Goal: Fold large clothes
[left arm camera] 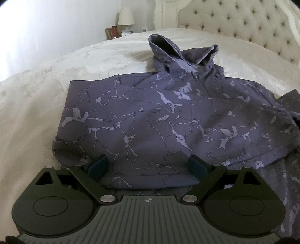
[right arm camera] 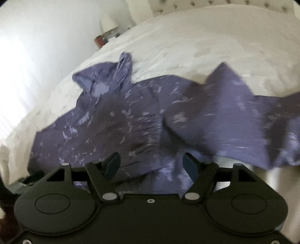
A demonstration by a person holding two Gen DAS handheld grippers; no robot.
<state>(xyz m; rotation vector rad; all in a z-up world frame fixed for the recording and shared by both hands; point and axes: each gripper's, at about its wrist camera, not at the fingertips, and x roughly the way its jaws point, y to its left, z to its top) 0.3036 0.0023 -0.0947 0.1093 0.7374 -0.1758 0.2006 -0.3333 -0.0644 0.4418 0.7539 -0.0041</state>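
The purple hoodie, printed with a pale cracked-marble pattern, lies spread on the white bed, with its hood at the end of the hoodie nearer the tufted headboard, the hood's opening gaping upward. In the left wrist view one side of the hoodie is folded in over the body, giving a straight edge on the side toward the bedside lamp; the opposite side spills loosely outward in rumpled layers. The left claw hovers over the hoodie's hem end, the end farthest from the hood, its fingers spread wide with cloth lying below the gap and neither pad pressing on it. In the right wrist view, which is smeared by motion blur, a sleeve stretches away from the hoodie's body across the bed, on the side away from the lamp. The right claw stands over bunched cloth at the hoodie's near edge, fingers apart; fabric shows in the gap, but neither pad visibly squeezes it. Beyond the hood, beside the bed, the lamp stands among small items too blurred to identify.
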